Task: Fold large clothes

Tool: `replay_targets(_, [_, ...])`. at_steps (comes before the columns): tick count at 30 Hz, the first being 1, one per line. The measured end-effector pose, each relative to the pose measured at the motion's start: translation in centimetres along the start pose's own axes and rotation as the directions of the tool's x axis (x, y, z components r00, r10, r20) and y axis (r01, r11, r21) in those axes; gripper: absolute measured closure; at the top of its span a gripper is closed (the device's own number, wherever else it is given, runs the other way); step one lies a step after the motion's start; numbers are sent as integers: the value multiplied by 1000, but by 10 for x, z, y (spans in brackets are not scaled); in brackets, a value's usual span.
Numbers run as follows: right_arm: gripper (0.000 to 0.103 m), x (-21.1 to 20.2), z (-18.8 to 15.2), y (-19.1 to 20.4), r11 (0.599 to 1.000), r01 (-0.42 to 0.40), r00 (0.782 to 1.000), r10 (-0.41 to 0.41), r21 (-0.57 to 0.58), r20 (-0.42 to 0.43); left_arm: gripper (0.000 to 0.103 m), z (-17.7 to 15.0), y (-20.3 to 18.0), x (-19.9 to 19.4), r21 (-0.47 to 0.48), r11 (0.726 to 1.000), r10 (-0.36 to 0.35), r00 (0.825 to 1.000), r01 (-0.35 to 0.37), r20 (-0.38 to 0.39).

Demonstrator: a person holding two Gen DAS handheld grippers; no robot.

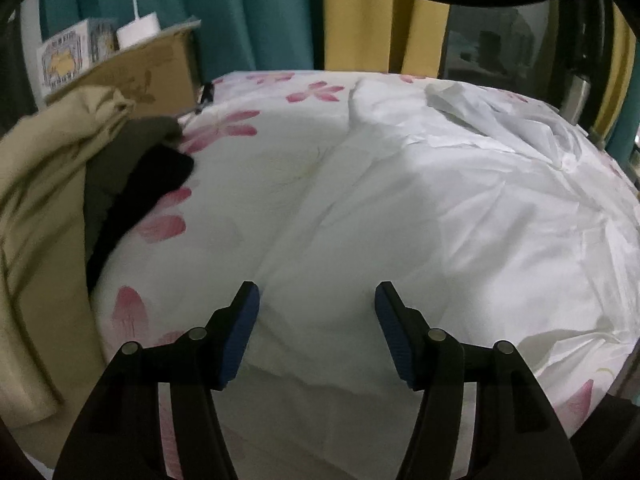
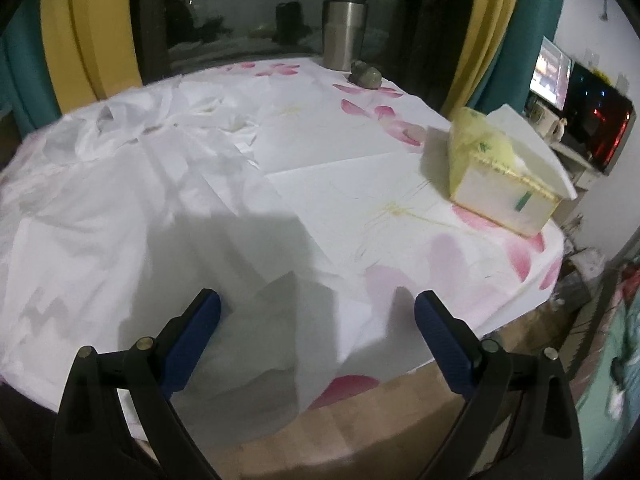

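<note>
A large white garment (image 1: 420, 208) lies spread and wrinkled over a table covered by a white cloth with pink flowers (image 1: 232, 128). In the left wrist view my left gripper (image 1: 317, 292) hovers just above the garment's near part, jaws open, nothing between the blue pads (image 1: 240, 336). In the right wrist view the same garment (image 2: 120, 208) fills the left half, with a folded edge hanging over the table's near rim. My right gripper (image 2: 318, 300) stands open over that edge, its pads (image 2: 188, 344) apart from the cloth.
A pile of beige, grey and black clothes (image 1: 60, 200) sits at the left with a cardboard box (image 1: 140, 76) behind. At the right stand a tissue box (image 2: 504, 172), a steel tumbler (image 2: 344, 32) and a small grey object (image 2: 366, 76). Curtains (image 1: 256, 12) hang behind.
</note>
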State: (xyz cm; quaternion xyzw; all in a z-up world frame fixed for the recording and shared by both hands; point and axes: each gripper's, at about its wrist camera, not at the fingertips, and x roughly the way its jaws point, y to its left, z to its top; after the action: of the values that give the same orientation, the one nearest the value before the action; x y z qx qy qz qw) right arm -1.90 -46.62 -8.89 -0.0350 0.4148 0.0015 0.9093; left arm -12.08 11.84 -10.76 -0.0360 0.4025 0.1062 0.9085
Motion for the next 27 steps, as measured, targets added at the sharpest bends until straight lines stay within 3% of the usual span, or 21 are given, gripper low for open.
replay_targets(7, [25,-7,-6,7,999,-38,999,38,-8,19,40,-3,1,0,30,999,-24,1000,24,17])
replay_targets(9, [47,-9,-7,11,999,-49,998,50,-18,35,42,-3,-2,-1,54,997,-48,999,48,15])
replay_targets(10, [53,-11,-8,14,998,-59,997,60,-25,45,46,-4,-3,-2,62,997,-56,998,55,17])
replay_targets(12, [77,-12,-8,19,996,-77,995,79,-34,54,83,-4,-7,-3,82,992,-100,995,98,15])
replay_targets(14, [88,-12,-8,24,995,-85,995,88,-46,57,99,-5,-14,-4,102,988,-120,993,118,9])
replay_targets(15, [92,-12,-8,26,995,-84,995,87,-54,58,101,-5,-16,-4,111,987,-120,993,118,10])
replay_targets(21, [96,-15,-8,30,994,-88,994,93,-69,62,103,-7,-18,-12,86,978,-192,981,190,9])
replay_targets(27, [96,-26,-3,34,994,-67,993,75,-86,93,103,4,-22,-28,101,973,-215,975,208,62])
